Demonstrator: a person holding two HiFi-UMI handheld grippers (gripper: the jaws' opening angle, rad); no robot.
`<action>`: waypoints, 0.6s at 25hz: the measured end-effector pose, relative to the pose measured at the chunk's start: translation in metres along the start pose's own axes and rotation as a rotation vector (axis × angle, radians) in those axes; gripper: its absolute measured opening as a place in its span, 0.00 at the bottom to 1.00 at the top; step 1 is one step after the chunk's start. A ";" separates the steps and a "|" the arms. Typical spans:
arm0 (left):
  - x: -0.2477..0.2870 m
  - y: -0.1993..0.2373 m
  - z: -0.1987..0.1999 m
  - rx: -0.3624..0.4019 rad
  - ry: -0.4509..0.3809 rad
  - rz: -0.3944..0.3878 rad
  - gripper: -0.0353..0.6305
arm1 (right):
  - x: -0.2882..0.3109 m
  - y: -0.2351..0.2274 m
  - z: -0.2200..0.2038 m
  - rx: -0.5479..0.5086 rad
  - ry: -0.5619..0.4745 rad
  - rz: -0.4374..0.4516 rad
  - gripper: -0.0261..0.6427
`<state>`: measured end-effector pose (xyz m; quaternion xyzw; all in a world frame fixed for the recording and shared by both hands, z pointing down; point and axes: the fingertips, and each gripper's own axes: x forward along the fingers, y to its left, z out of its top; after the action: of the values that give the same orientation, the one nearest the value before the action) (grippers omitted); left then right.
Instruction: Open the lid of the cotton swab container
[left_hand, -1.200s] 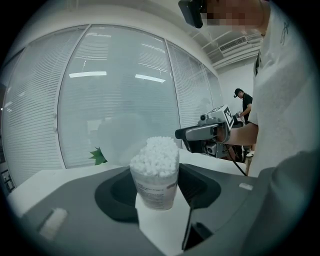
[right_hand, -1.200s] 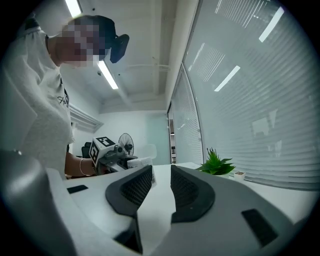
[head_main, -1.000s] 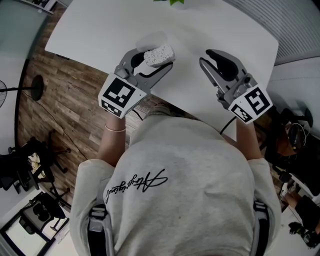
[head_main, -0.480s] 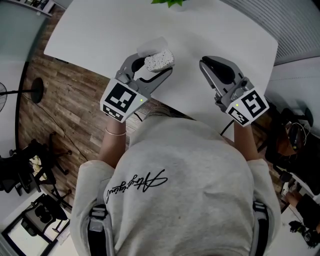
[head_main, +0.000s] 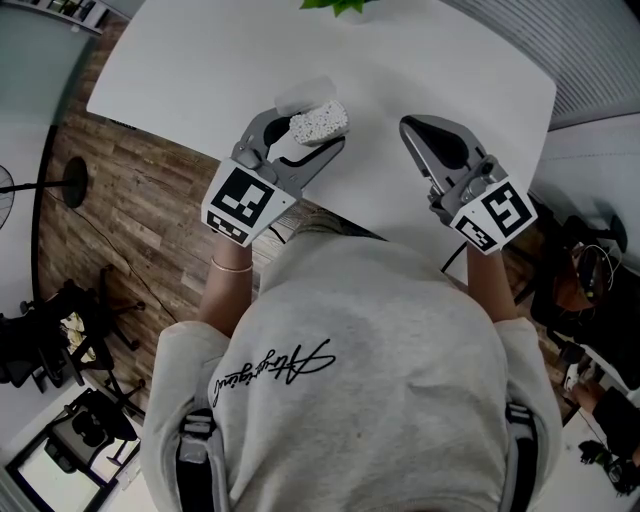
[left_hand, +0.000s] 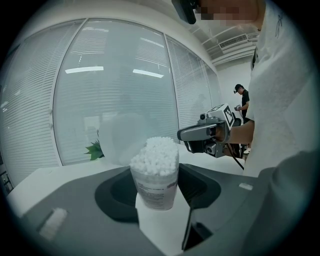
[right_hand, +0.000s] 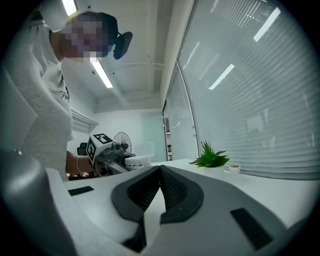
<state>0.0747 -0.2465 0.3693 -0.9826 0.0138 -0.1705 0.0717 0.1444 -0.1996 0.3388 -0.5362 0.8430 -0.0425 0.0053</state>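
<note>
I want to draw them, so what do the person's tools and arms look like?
Both the left tool and right tool are grey with curved dark-padded jaws. Each carries a white cube with black square markers. The person wears a pale grey top and a thin bracelet.

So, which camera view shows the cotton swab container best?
The left gripper view: the cotton swab container sits close and sharp between the jaws of the left gripper, swab tips showing, lid tipped back. The head view shows it small from above. The right gripper view shows only a tiny side glimpse, far off.
</note>
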 end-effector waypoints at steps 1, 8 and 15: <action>0.000 0.000 0.000 0.001 0.003 -0.002 0.40 | 0.000 0.000 0.000 -0.001 0.000 -0.002 0.04; 0.003 -0.004 -0.001 0.007 0.010 -0.009 0.40 | -0.003 0.000 -0.003 -0.011 0.006 -0.010 0.04; 0.003 -0.008 -0.001 0.018 0.013 -0.010 0.40 | -0.006 0.005 -0.003 -0.025 0.010 -0.009 0.04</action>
<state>0.0772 -0.2392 0.3718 -0.9809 0.0079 -0.1772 0.0794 0.1428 -0.1919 0.3413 -0.5399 0.8410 -0.0347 -0.0055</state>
